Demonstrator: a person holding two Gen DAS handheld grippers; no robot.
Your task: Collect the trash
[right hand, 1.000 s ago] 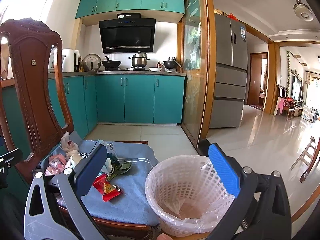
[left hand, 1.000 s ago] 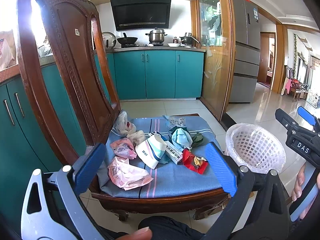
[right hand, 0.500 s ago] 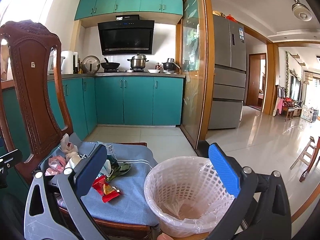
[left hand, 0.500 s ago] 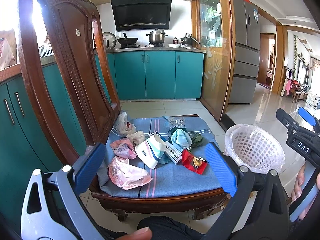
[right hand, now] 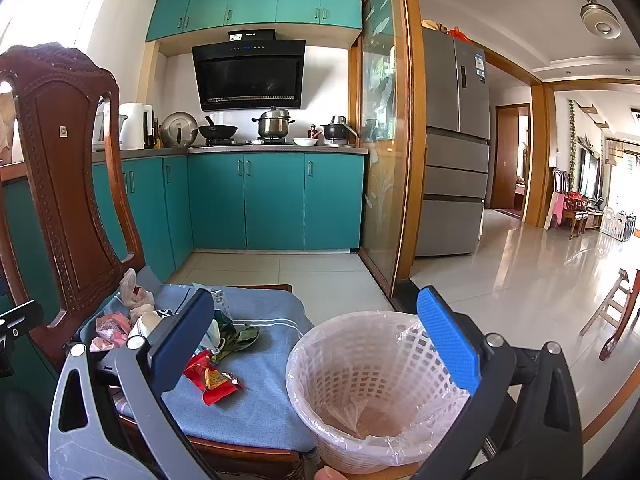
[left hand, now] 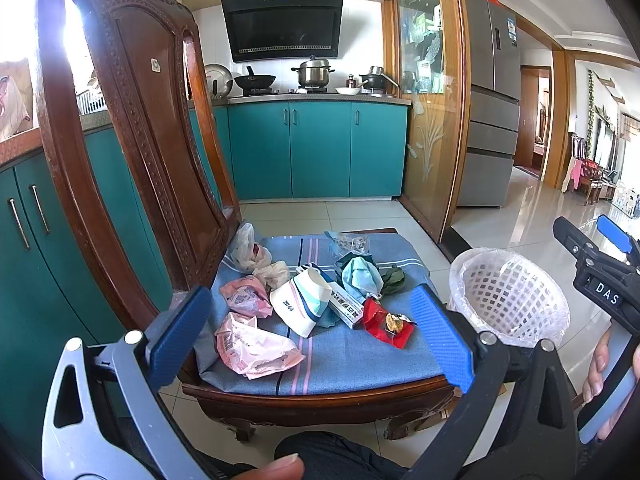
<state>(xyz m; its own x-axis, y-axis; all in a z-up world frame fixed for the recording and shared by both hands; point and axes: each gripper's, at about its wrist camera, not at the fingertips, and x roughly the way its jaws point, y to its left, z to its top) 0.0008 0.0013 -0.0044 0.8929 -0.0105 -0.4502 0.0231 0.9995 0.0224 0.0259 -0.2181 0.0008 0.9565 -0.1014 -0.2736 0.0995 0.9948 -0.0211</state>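
Both grippers, left (left hand: 310, 338) and right (right hand: 316, 342), hang spread and empty near the chair's (left hand: 120, 128) trash (left hand: 256, 346), basket (right hand: 360, 392) at right.

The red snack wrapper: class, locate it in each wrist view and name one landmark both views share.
Left wrist: red snack wrapper lies centre-right, on the chair cushion's near right part.
Right wrist: it lies lower left, beside the left finger.
Shared landmark: white basket.
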